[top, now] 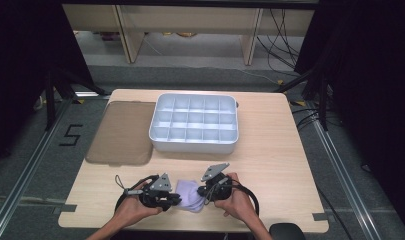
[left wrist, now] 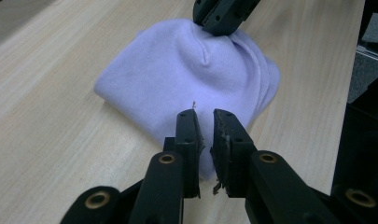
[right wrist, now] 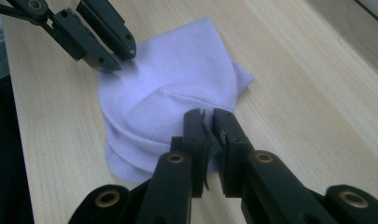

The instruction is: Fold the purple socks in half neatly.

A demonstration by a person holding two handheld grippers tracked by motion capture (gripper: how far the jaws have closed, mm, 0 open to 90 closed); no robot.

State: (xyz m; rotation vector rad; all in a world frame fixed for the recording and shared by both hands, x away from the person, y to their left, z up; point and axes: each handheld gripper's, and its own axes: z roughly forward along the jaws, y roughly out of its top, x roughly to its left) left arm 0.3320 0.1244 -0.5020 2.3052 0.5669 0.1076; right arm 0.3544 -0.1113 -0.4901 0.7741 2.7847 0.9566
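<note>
Lilac cloth (top: pixel 191 194), left gripper (left wrist: pixel 205 116) and right gripper (right wrist: pixel 208 114) pinching edges

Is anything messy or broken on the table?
A little. The purple cloth is bunched and puckered where the right gripper pinches it, not lying flat. The rubber pads on the left gripper look frayed and chipped along their edges. The white divided tray and the brown lid beside it look tidy.

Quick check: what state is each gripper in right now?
Left gripper: shut on the lilac cloth edge.
Right gripper: shut on the lilac cloth's opposite edge.
</note>
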